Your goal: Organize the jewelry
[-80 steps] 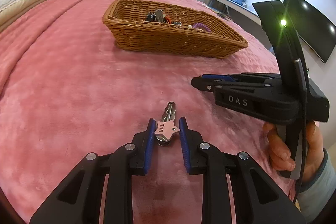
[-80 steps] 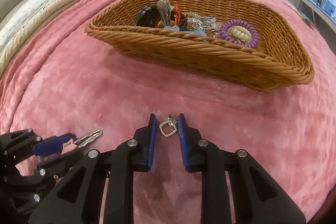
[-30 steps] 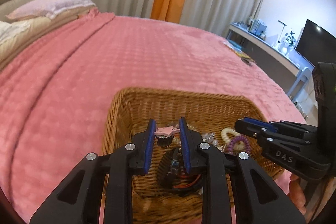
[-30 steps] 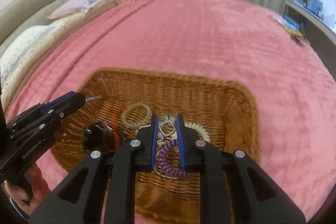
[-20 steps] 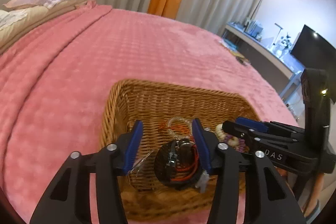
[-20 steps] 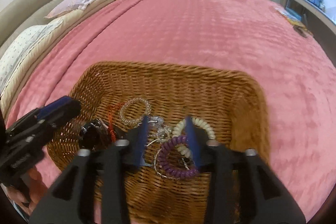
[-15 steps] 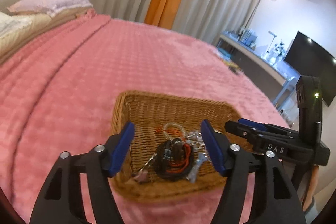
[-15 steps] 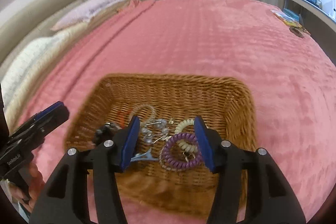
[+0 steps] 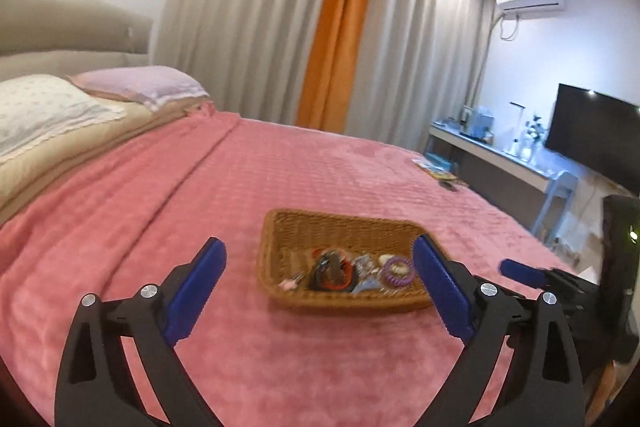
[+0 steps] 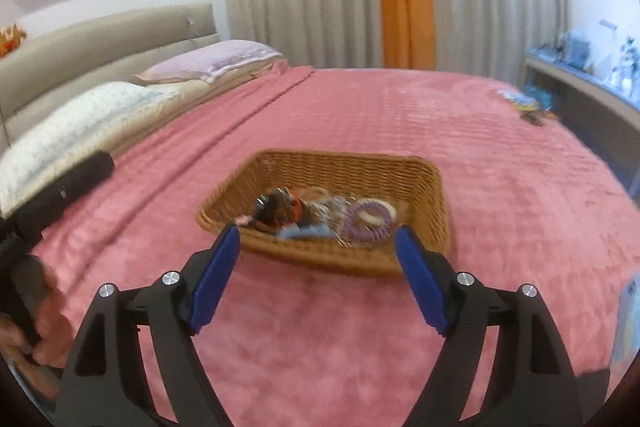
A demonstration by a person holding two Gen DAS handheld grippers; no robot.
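Observation:
A wicker basket point(image 9: 280, 227) point(image 10: 434, 187) sits on the pink bedspread and holds several jewelry pieces: a purple coil band point(image 9: 397, 270) point(image 10: 370, 219), a dark and orange tangle point(image 9: 332, 269) point(image 10: 280, 209) and a small pink clip point(image 9: 289, 283) point(image 10: 241, 221). My left gripper point(image 9: 320, 287) hangs well back from the basket, its jaws still opening, nothing between them. My right gripper point(image 10: 318, 279) is likewise drawn back, its jaws opening and empty. Each gripper shows at the edge of the other's view.
The pink bedspread point(image 9: 200, 195) stretches all around the basket. Pillows point(image 10: 100, 107) and a padded headboard lie at the left. A desk point(image 9: 500, 159) with a TV stands at the right, curtains at the back. Small items point(image 10: 528, 107) lie at the bed's far right edge.
Both grippers let go of their pieces over the basket, the pink clip from the left and a metal charm from the right. They opened wide and pulled back and up, away from the basket.

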